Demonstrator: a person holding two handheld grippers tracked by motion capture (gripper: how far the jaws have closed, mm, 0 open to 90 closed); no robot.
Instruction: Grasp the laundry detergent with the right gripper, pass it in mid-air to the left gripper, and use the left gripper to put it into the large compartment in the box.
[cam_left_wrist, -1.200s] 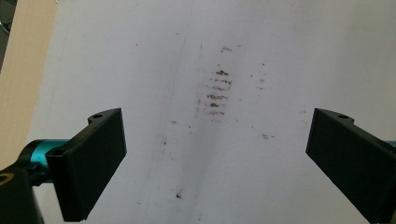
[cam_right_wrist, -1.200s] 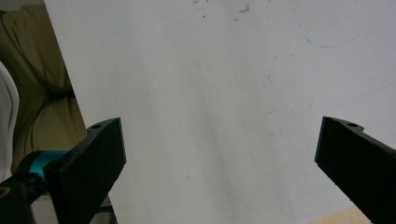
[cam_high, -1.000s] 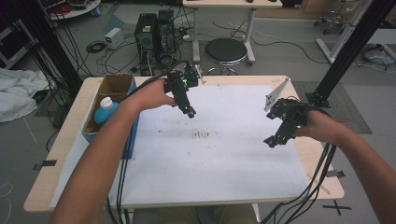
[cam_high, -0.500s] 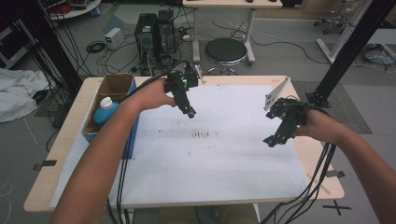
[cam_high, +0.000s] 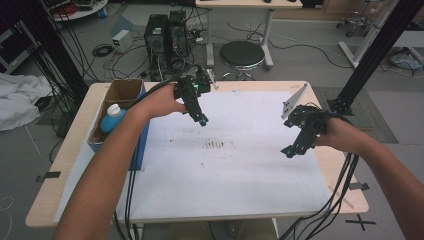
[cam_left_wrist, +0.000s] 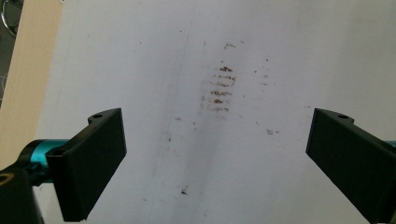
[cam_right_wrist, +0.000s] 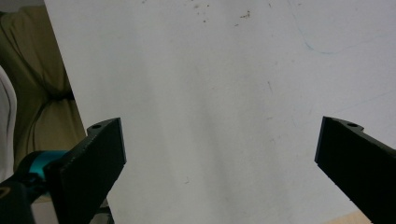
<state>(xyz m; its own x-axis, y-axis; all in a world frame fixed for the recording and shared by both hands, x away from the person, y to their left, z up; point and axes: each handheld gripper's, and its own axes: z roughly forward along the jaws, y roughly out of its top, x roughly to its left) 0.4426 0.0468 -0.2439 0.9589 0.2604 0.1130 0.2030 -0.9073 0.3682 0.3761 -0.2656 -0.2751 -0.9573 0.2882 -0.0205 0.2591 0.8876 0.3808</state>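
Observation:
A white sheet (cam_high: 225, 165) covers most of the wooden table, with a patch of dark smudges (cam_high: 216, 144) near its middle. My left gripper (cam_high: 201, 120) hovers over the sheet's far left part, held in a hand. In the left gripper view its jaws stand wide apart and empty above the dark smudges (cam_left_wrist: 222, 88). My right gripper (cam_high: 289, 151) hangs over the sheet's right side. Its jaws in the right gripper view are spread wide over the bare white sheet (cam_right_wrist: 224, 107), holding nothing.
A cardboard box (cam_high: 117, 100) with a blue white-capped bottle (cam_high: 112, 117) sits at the table's left edge. A grey angled plate (cam_high: 294, 100) stands at the far right of the table. Cables hang off the front edge. A stool (cam_high: 242, 54) and computer towers stand beyond.

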